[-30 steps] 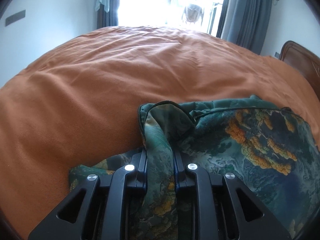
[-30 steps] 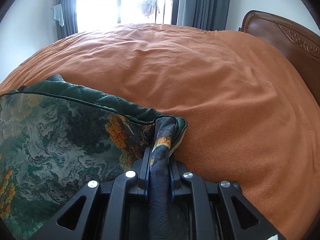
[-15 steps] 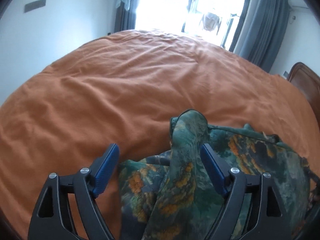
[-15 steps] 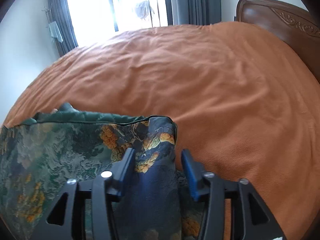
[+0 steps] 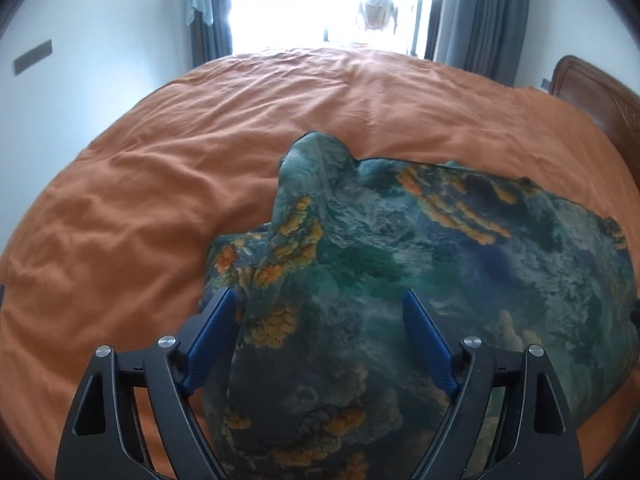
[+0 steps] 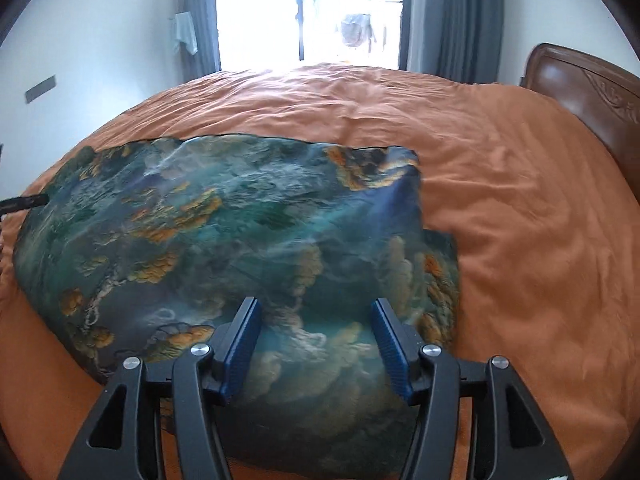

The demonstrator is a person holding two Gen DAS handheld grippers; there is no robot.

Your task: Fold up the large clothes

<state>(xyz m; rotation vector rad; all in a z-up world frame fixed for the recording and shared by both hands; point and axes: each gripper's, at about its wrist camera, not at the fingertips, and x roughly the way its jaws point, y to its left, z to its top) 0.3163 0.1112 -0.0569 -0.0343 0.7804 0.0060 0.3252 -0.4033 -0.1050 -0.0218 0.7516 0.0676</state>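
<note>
Both grippers are spread wide rn w/ nothing pinched. The left gripper [image 5: 320, 312] has its blue pads [image 5: 212, 336] well apart, and a raised ridge of the green/orange printed garment [image 5: 400, 248] runs up between them w/o either pad clamping it, far as I can see. That ridge peaks in a little hump toward the far side, and the rest of the cloth spreads off to the right, lying on the orange bedspread [image 5: 160, 180]. On the right wrist cam the right gripper [image 6: 318, 320] is also wide open, fingers sitting over the near edge of the garment [image 6: 224, 220]; can't tell if the pads [image 6: 394, 352] actually touch the fabric. From that view the cloth lies fairly flat as a folded slab on the bedspread [image 6: 520, 200], w/ a smaller lower layer peeking out along its right side. Background: bright window [image 6: 308, 8] w/ grey curtains [image 6: 452, 20] either side, brown wooden headboard [image 6: 580, 84] at the right, and a pale towel [image 6: 186, 36] hanging by the left curtain.
</note>
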